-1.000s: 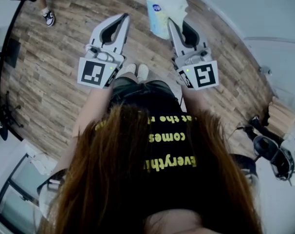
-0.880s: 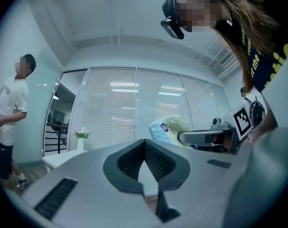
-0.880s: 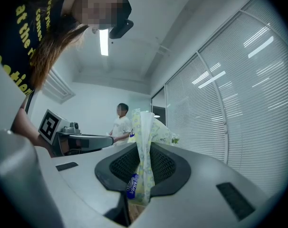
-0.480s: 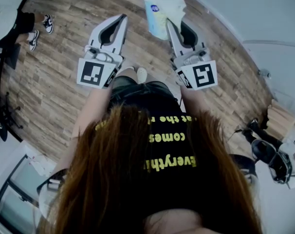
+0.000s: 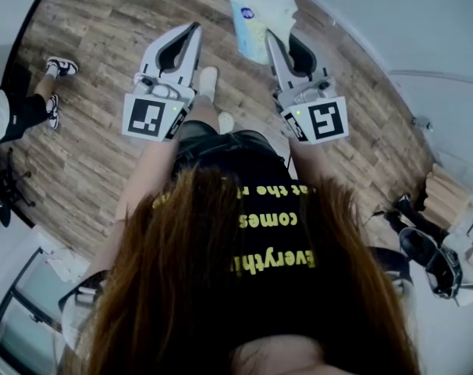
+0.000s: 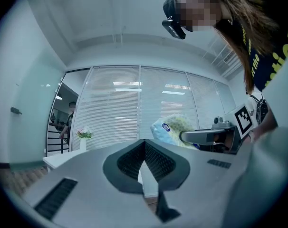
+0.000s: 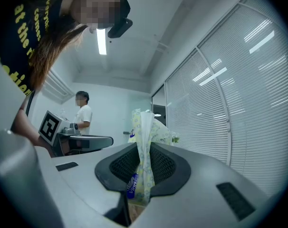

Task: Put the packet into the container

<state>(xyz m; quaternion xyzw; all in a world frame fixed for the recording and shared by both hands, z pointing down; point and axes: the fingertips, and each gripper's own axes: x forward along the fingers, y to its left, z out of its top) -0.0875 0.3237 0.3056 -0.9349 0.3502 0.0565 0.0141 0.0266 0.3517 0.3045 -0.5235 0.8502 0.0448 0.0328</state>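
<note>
The packet [image 5: 260, 16] is a soft pale tissue pack with a yellow flower print and a blue label. My right gripper [image 5: 272, 37] is shut on its edge and holds it up in front of the person, above the floor. In the right gripper view the packet [image 7: 145, 146] stands upright, pinched between the ribbed pads [image 7: 163, 164]. My left gripper [image 5: 195, 28] is level beside it, shut with nothing in it. In the left gripper view its pads [image 6: 156, 161] meet, and the packet [image 6: 172, 128] shows off to the right. No container is in view.
Wooden floor [image 5: 104, 131] lies below, with a bystander's shoes [image 5: 55, 69] at the left. A white surface [image 5: 424, 30] curves along the right, with dark gear [image 5: 432, 256] at lower right. A wall of blinds [image 6: 134, 108], a white table with a flower vase [image 6: 83, 137] and a standing person [image 7: 82, 113] are around.
Both grippers hold still with the packet. The holder's foot has stepped forward between them. The bystander's feet at the left have moved down the frame.
</note>
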